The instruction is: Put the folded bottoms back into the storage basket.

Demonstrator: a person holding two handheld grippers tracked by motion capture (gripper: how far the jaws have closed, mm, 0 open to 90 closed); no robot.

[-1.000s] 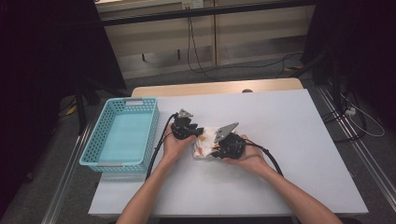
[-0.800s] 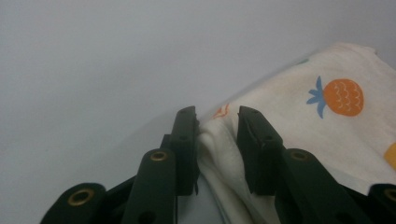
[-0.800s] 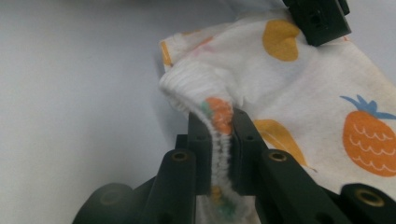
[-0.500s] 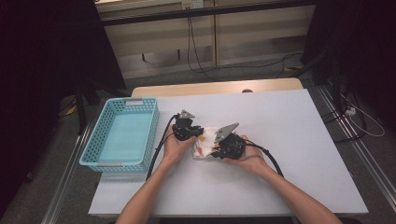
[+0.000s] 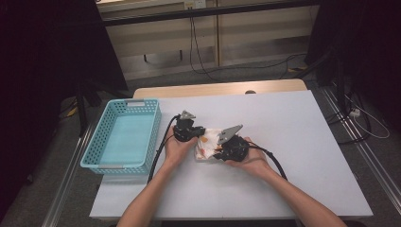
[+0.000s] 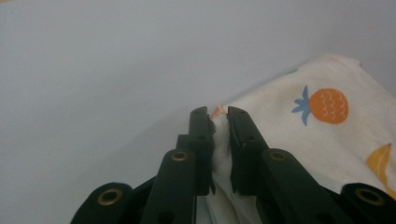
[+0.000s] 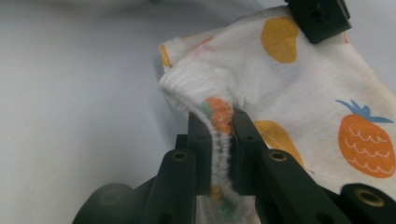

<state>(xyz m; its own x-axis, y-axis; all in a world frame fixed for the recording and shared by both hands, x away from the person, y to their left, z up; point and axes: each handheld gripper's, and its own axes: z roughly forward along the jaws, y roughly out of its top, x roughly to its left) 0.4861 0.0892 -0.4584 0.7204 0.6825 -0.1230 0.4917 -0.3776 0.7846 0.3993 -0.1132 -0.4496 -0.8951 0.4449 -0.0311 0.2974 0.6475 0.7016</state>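
Observation:
A small white cloth (image 5: 208,143) printed with orange pineapples and yellow fruit lies folded at the middle of the white table (image 5: 293,142). My left gripper (image 5: 200,132) is at its left edge; its jaws have just closed and now pinch the cloth (image 6: 327,135) between the pads, as the left gripper (image 6: 217,114) view shows. My right gripper (image 5: 216,147) sits at the cloth's near right side, shut on a ribbed hem of the cloth (image 7: 289,88) that bunches up between the jaws of the right gripper (image 7: 218,116). The left gripper's tip (image 7: 317,16) shows at the cloth's far edge.
A turquoise plastic basket (image 5: 124,137) stands on the table's left side, with nothing seen inside. Black cables (image 5: 158,156) trail from both grippers toward the near edge. A wooden strip (image 5: 217,88) runs along the table's far edge.
Both hands stay where they were beside the cloth. The high view shows no clear shift of cloth or grippers.

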